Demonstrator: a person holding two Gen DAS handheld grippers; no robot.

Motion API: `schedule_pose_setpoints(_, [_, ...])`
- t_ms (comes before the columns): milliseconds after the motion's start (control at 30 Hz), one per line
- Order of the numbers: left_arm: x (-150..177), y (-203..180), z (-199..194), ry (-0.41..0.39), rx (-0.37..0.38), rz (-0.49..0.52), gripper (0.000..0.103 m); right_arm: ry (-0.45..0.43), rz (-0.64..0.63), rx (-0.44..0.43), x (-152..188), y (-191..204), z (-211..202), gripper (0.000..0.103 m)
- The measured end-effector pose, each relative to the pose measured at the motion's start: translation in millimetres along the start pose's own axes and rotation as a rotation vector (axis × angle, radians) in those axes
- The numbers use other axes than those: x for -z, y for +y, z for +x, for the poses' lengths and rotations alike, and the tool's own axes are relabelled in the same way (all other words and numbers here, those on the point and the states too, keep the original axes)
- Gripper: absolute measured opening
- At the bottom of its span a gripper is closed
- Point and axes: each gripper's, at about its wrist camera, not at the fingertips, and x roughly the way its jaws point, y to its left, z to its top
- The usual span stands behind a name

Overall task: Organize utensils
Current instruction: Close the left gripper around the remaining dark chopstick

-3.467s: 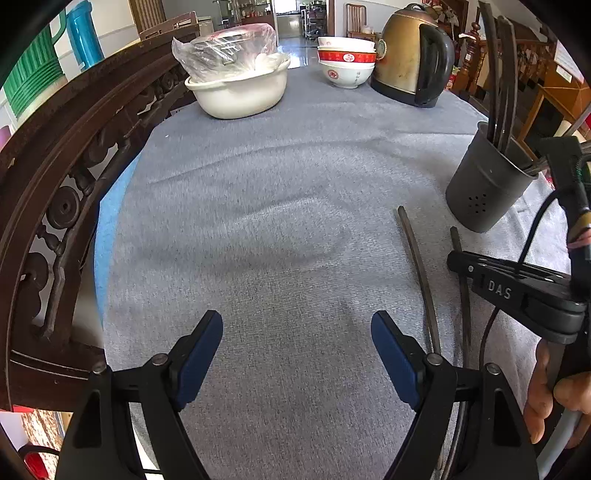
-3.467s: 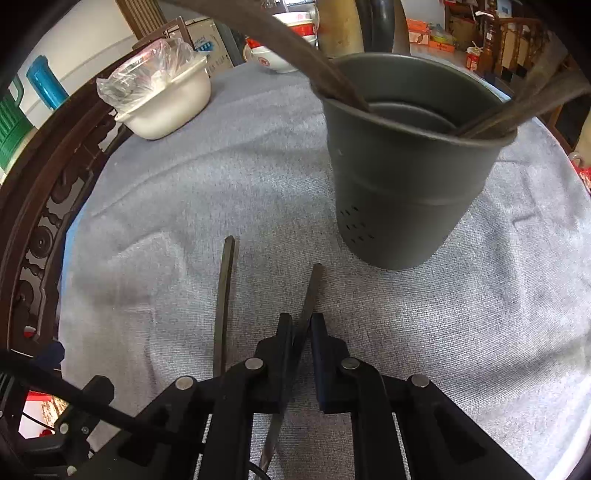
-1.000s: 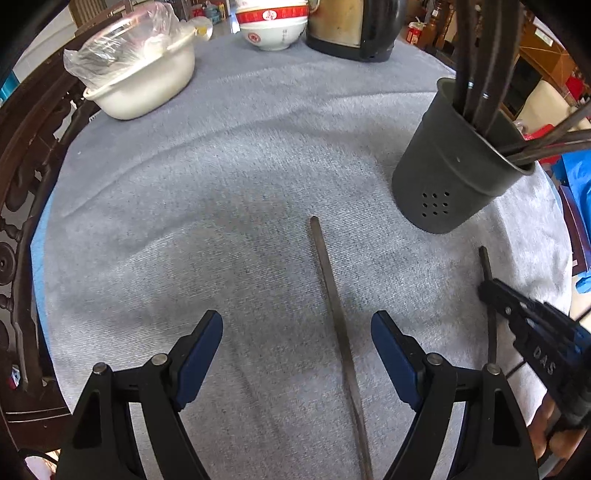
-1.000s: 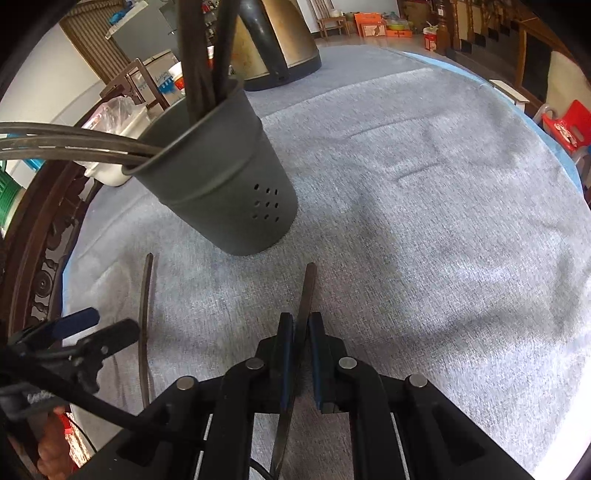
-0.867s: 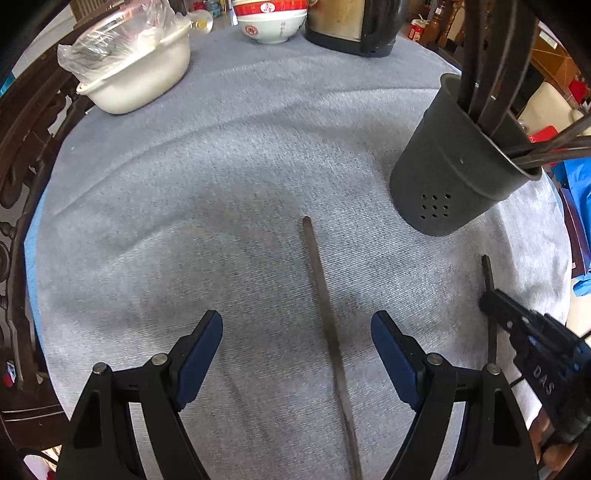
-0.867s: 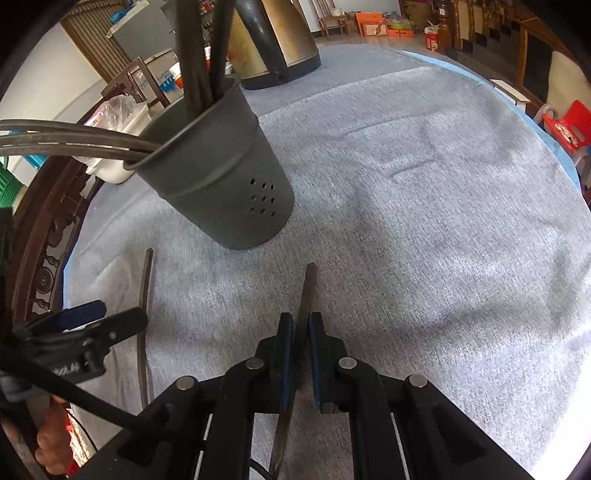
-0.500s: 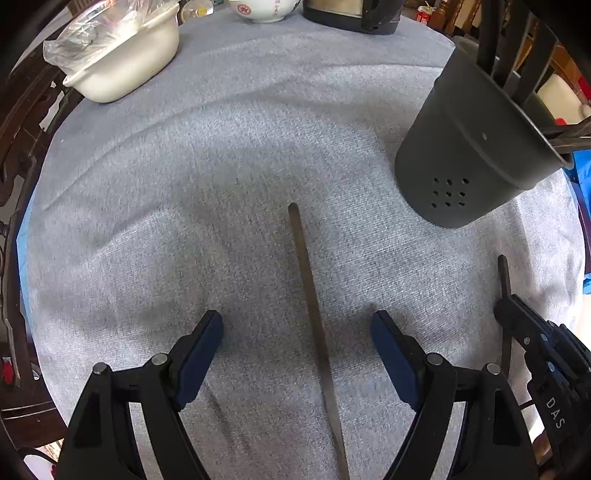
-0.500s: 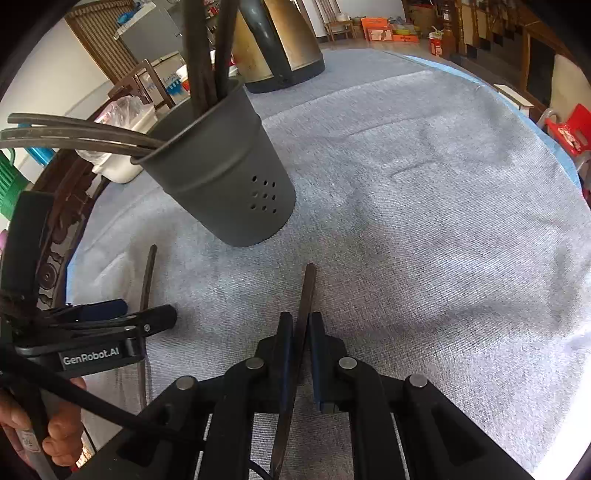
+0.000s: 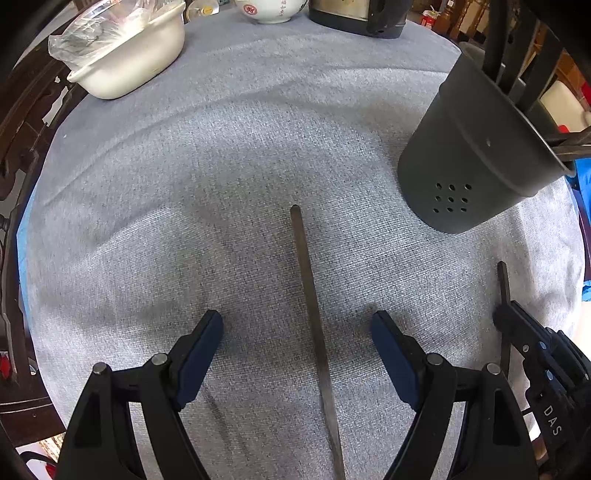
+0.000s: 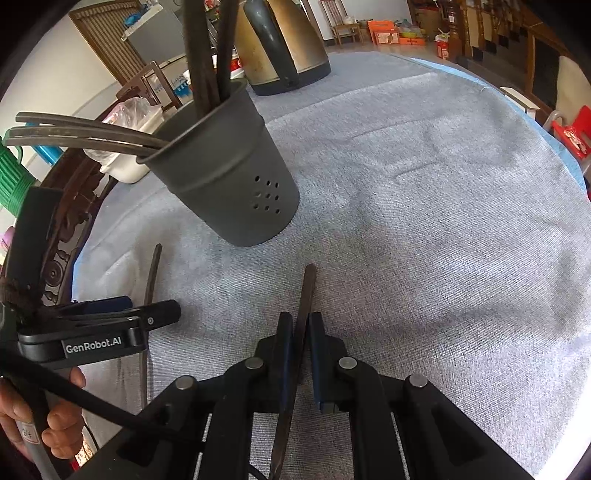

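Observation:
A dark chopstick [image 9: 312, 306] lies flat on the grey tablecloth [image 9: 184, 221], running between the fingers of my left gripper [image 9: 297, 332], which stands open just above it. My right gripper [image 10: 301, 332] is shut on a second dark chopstick [image 10: 306, 291] whose tip points toward the dark grey holder [image 10: 229, 192]. That perforated holder [image 9: 476, 162] stands upright at the right and holds several dark chopsticks. The right gripper [image 9: 517, 325] with its chopstick also shows at the lower right of the left wrist view; the left gripper [image 10: 147, 314] shows at the left of the right wrist view.
A white pot [image 9: 129, 62] covered with plastic sits at the far left. A red-and-white bowl [image 9: 271, 9] and a brass kettle [image 10: 284, 48] stand at the back. A carved wooden chair [image 9: 22, 122] borders the table's left edge. A hand [image 10: 40, 417] holds the left gripper's handle.
The left gripper has shifted right and down, so the lying chopstick now sits centred between its open fingers. The right gripper and its chopstick have stayed put.

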Motion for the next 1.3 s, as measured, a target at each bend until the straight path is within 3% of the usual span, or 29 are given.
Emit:
schedule_pose_setpoints(167, [9, -1, 0, -0.019, -0.002, 0.005, 0.078, 0.004, 0.008, -0.001, -2, -1, 2, 0.011])
schedule_pose_setpoints(433, [15, 6, -8, -0.055, 0.001, 0.010, 0.048, 0.008, 0.008, 0.014, -3, 1, 2, 0.011])
schedule_pose_setpoints(600, [16, 16, -11, -0.075, 0.004, -0.009, 0.020, 0.008, 0.002, 0.027, -3, 4, 3, 0.011])
schedule_pose_setpoints(700, [17, 25, -10, -0.078, 0.012, -0.018, 0.011, 0.009, 0.001, 0.032, -4, 5, 4, 0.011])
schedule_pose_setpoints(1300, [29, 48, -9, -0.086, 0.067, -0.058, 0.007, 0.030, -0.050, 0.121, -7, 24, 10, 0.011])
